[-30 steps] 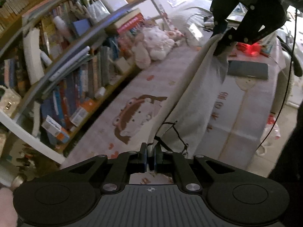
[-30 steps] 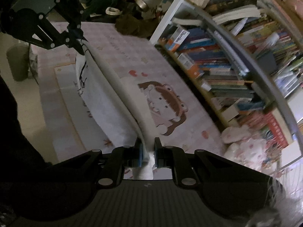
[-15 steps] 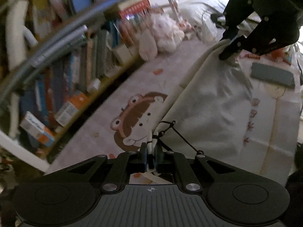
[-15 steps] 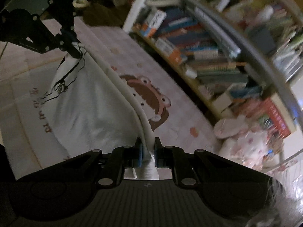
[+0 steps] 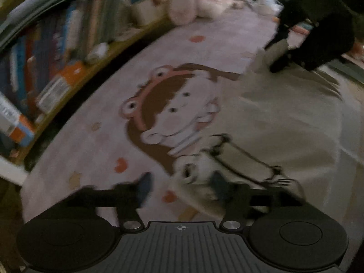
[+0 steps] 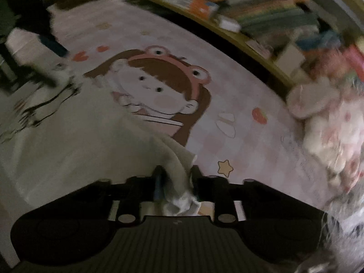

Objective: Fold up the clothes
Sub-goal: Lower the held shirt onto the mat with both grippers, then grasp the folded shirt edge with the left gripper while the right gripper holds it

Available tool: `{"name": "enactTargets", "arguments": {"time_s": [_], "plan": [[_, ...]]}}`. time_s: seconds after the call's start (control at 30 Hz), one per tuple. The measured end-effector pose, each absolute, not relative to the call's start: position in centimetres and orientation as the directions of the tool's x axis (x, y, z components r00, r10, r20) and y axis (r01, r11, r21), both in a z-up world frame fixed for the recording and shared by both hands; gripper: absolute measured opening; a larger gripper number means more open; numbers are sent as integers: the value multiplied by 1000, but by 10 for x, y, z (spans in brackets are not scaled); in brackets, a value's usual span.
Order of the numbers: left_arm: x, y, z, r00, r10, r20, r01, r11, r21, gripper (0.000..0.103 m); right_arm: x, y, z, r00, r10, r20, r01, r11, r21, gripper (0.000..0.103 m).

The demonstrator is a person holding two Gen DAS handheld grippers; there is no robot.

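Note:
A cream garment (image 5: 284, 122) with a black drawstring lies spread on the bed's printed sheet (image 5: 109, 136). My left gripper (image 5: 182, 187) hovers just over its near corner, jaws opening wide. The bunched corner (image 5: 198, 173) sits loose between the fingers, which do not press on it. In the right wrist view the same garment (image 6: 75, 141) spreads to the left. My right gripper (image 6: 177, 180) has its jaws opening, with a folded edge of cloth (image 6: 179, 177) lying slack between them. Each gripper shows blurred in the other's view: the right gripper (image 5: 273, 56), the left gripper (image 6: 52, 63).
The sheet carries a cartoon child with a frog headband (image 6: 163, 86). A low bookshelf (image 5: 56, 56) crammed with books runs along the bed's far side. Pale plush toys (image 6: 329, 118) are heaped at one end of the bed.
Both grippers came down from holding the garment stretched in the air to the sheet. The garment now lies flat. Both sets of jaws have parted and let the cloth go slack.

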State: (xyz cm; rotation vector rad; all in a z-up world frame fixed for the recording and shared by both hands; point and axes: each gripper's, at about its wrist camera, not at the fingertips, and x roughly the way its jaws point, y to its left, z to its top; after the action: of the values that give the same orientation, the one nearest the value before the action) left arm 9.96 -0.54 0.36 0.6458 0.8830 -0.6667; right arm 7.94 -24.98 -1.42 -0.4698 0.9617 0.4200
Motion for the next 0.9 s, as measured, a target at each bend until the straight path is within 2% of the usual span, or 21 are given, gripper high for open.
{"name": "enactTargets", "arguments": {"time_s": [0.13,0.23,0.33,0.37,0.47,0.53,0.57,0.6,0.73,0.9], "plan": [[97,22,19,512,-286,-810,654,741,153,72,72,-286,-10,614,101,-782,-285,953,-101,36],[85,46,26,508,-419,-752,578,814,-63,71,58,-315,-5,684,81,-725,-89,996,28,33],[65,56,16,488,-531,-693,488,824,-288,68,24,-336,-1,695,208,-689,-20,963,270,33],[58,56,11,484,-556,-676,461,818,-343,68,13,-335,-3,692,236,-682,-24,952,305,33],[43,48,2,483,-563,-670,407,823,-397,67,-9,-327,-15,672,263,-692,-14,939,343,31],[39,45,-3,488,-560,-670,385,827,-410,65,-14,-322,-27,650,258,-714,0,941,340,22],[39,44,-5,490,-557,-670,377,829,-414,61,-13,-321,-34,640,242,-729,15,945,327,12],[40,43,-7,493,-555,-670,369,831,-417,59,-12,-320,-40,630,227,-743,31,948,316,7],[46,47,-16,500,-548,-670,311,836,-452,49,-9,-327,-51,634,244,-734,85,921,380,5],[50,58,-32,501,-553,-666,196,822,-535,47,-6,-330,-54,630,258,-733,90,913,398,5]]}}
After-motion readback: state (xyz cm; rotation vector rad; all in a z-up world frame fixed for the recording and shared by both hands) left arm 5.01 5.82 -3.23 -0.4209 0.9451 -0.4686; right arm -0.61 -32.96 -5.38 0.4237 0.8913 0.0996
